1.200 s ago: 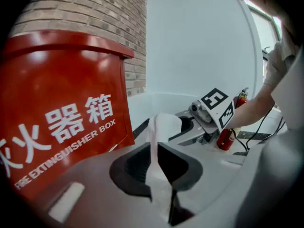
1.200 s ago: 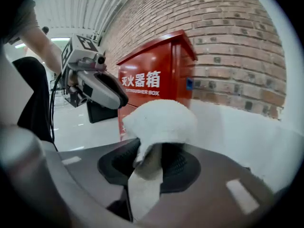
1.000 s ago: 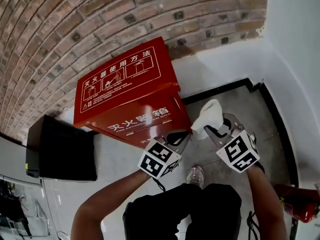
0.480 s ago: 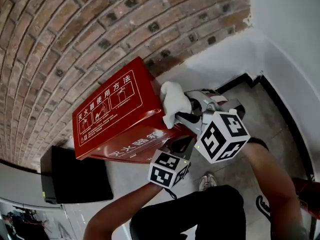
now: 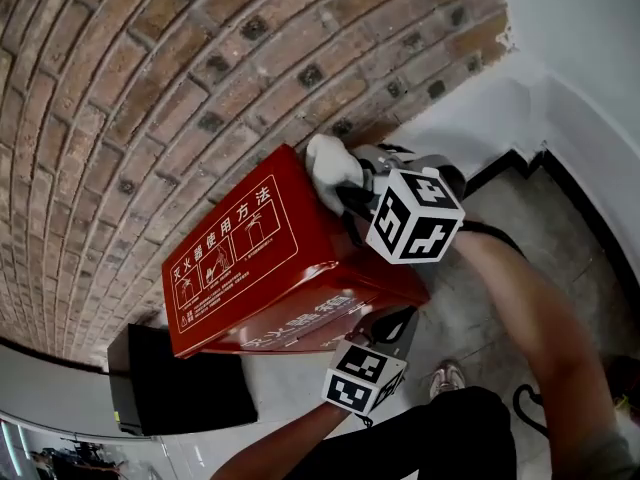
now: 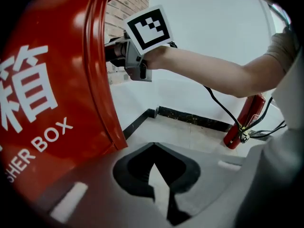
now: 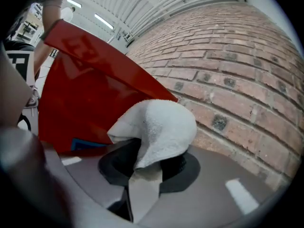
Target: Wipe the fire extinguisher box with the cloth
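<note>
The red fire extinguisher box [image 5: 260, 258] stands against the brick wall, with white instruction print on its sloping lid. My right gripper [image 5: 348, 190] is shut on a bunched white cloth [image 5: 328, 164] and holds it at the lid's far right corner, close to the wall. Its jaws have just been closing a little tighter on the cloth [image 7: 161, 127], which bulges out over them. My left gripper [image 5: 398, 320] hangs low beside the box's front right corner. Its tips meet with nothing between them [image 6: 153, 148], and the box front [image 6: 52, 80] fills the left of its view.
The brick wall [image 5: 150, 88] runs right behind the box. A black case [image 5: 180, 393] sits on the floor to the box's left. A red extinguisher [image 6: 242, 120] leans by the white wall and its black skirting [image 6: 190, 118]. The person's shoe [image 5: 447, 376] is below.
My right gripper has carried the cloth up from beside the box's front right to the lid's far right corner. The left gripper has sunk slightly by the box's front corner.
</note>
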`<state>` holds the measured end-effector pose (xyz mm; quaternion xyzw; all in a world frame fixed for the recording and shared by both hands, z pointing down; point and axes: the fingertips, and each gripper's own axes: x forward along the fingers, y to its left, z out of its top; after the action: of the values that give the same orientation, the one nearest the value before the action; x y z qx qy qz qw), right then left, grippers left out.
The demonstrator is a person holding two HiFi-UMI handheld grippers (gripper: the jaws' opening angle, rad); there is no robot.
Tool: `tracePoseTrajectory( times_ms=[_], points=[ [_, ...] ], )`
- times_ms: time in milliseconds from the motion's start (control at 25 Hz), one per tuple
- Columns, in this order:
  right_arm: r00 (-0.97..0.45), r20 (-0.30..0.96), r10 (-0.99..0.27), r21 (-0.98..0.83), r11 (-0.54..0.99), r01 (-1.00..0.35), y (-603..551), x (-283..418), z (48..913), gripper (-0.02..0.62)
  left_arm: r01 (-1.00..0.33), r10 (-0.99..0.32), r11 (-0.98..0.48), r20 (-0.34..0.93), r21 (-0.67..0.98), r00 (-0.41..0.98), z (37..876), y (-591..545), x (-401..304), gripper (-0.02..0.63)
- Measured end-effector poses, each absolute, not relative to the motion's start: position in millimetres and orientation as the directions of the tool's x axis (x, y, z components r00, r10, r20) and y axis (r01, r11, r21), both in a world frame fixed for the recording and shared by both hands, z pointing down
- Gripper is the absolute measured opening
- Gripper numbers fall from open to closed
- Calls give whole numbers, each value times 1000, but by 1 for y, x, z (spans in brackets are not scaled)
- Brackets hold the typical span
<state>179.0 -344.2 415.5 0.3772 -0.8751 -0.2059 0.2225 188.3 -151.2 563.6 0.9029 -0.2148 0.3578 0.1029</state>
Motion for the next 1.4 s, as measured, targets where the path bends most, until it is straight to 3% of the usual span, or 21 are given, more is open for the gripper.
tracePoseTrajectory(
  times_ms=[440,920,1160,1400],
  points=[
    [-626,366,-689,386,724,-572,-356,178,506,120,-484,-289,-871,705,88,648,581,-149,177,0],
    [-762,429,-484,321,871,-373,-229,180,529,118,-544,-341,-837,728,53,595,585,-142,173,0],
    [-744,516,-424,340,899,-276,-201,181,549,118,-534,-320,-844,753,49,575,594,-126,174,0],
    [-713,533,-455,323,889,-325,-236,179,583,118,-537,-313,-841,754,61,577,606,-131,179,0]
  ],
)
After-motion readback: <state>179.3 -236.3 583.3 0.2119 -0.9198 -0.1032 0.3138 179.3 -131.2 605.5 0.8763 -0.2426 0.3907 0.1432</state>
